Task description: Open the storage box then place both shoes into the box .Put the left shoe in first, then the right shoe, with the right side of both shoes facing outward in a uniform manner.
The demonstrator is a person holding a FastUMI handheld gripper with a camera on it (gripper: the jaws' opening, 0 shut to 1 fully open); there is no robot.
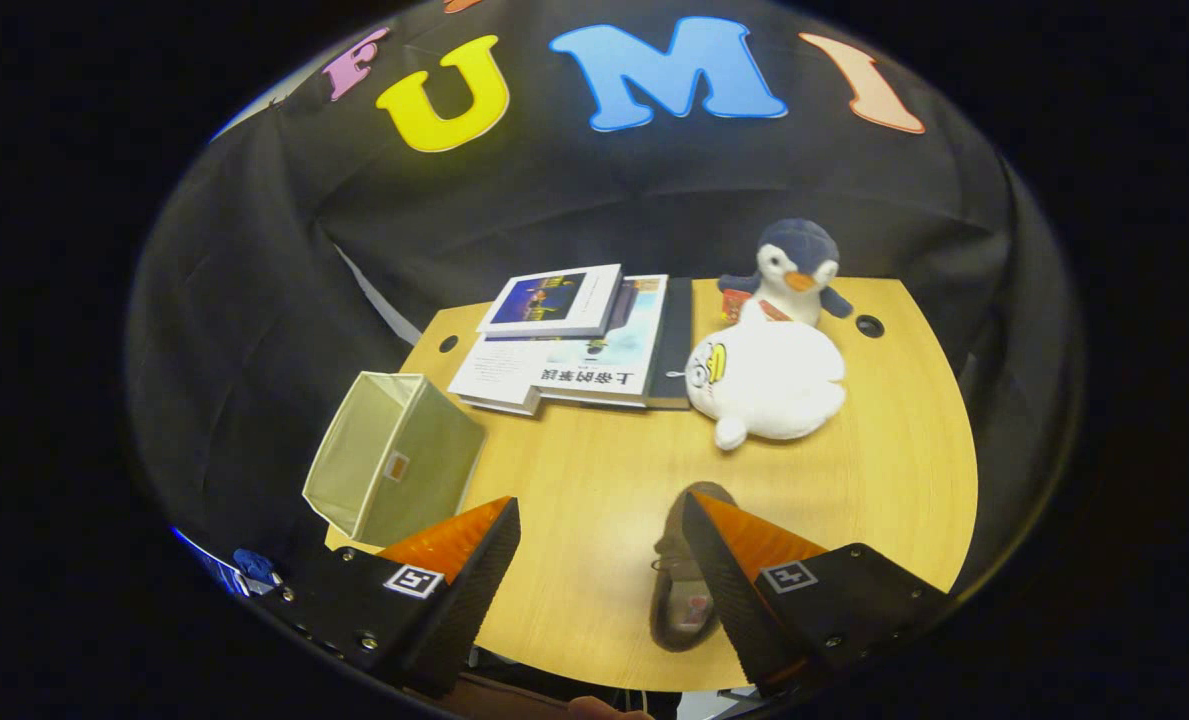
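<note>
A: Report, left to right. First item?

B: The box (394,455), pale fabric, stands at the table's (884,480) left edge, open at the top and tilted away in this view. A small tag sits on its near wall; too small to read. It lies just ahead of the left finger (454,575) and slightly outboard of it, not touching.

A: State of the gripper (599,580)?

B: Released. The fingers stand wide apart with bare tabletop between them; neither presses on anything. Each carries a square coded marker on its housing.

A: The shoe?

B: One shoe (682,585), brown, lies on the table at the right finger's (744,590) inner edge, partly hidden behind it. It is inside the gap but hard against that side, well apart from the box. A lace and a reddish insole label show; the label cannot be read.

A: Its axis?

B: Long axis runs roughly along the fingers, away from the camera. The rounded end lies farther off, beyond the right fingertip. I cannot tell which foot it fits.

A: Beyond the fingers?

B: A stack of books (574,340) at the table's back; one cover bears printed characters, not legible to me. Right of them a white plush (769,380) lying down, and behind it a penguin (794,270) upright.
</note>
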